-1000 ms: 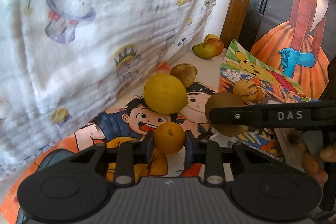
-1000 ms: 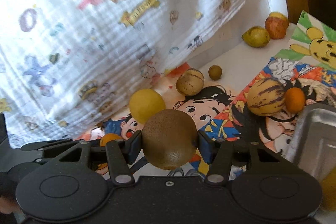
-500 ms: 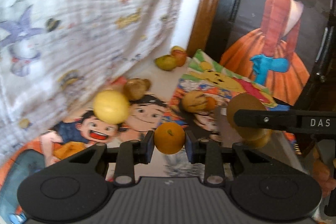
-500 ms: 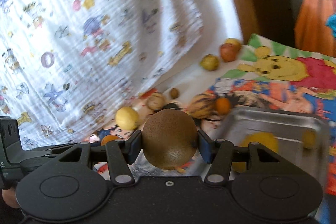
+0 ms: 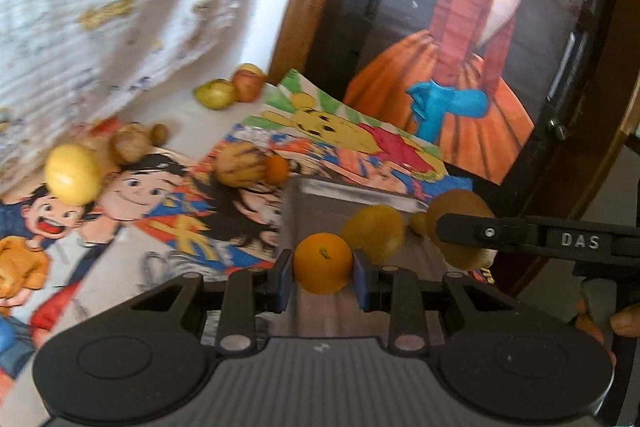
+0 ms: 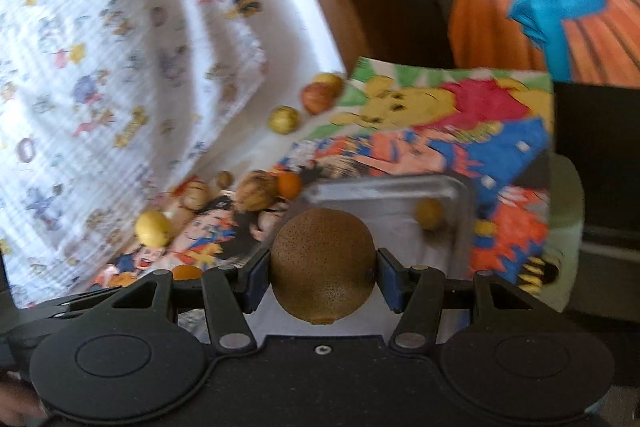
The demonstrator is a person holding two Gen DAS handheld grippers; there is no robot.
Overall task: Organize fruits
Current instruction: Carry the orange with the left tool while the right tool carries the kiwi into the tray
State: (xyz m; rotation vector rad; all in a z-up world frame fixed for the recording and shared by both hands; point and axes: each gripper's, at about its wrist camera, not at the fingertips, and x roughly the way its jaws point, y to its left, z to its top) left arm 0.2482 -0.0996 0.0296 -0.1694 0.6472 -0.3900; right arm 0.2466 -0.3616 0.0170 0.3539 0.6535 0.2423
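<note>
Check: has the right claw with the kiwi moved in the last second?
Yes. The right claw, shut on the kiwi, has swung right from the loose fruit to above the metal tray.

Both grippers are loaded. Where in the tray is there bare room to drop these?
The metal tray has bare floor along its near and left side, behind the kiwi. A small yellow fruit sits by its far right corner. Left of the tray, the striped melon and small orange crowd its rim.

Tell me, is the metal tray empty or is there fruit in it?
Not empty. The metal tray holds a small yellow fruit; the left view shows a bigger yellow fruit inside too.
</note>
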